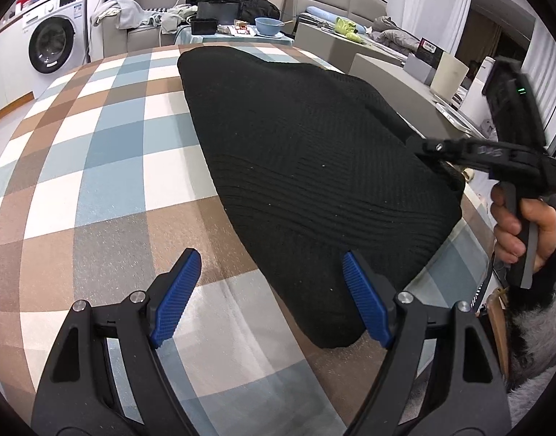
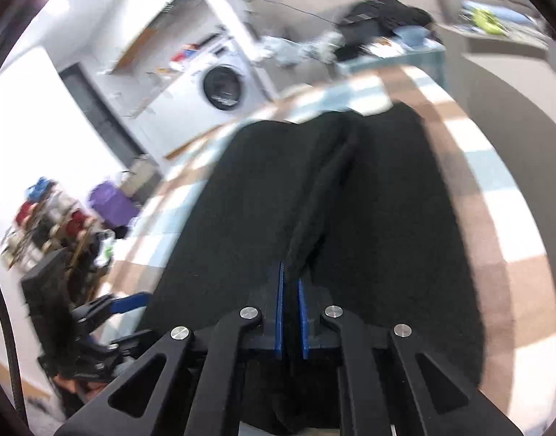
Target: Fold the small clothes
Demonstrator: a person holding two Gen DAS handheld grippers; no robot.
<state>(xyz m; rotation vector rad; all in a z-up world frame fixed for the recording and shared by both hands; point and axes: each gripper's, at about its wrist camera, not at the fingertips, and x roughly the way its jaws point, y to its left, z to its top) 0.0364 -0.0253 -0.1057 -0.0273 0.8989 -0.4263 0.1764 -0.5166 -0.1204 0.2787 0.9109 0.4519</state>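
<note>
Checked cloth (image 1: 107,152); washer (image 1: 52,44) (sharp leftward)

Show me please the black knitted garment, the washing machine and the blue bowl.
black knitted garment (image 1: 307,167): left wrist view, middle of the knit.
washing machine (image 1: 52,44): left wrist view, round door.
blue bowl (image 1: 268,26): left wrist view, outer wall.
</note>
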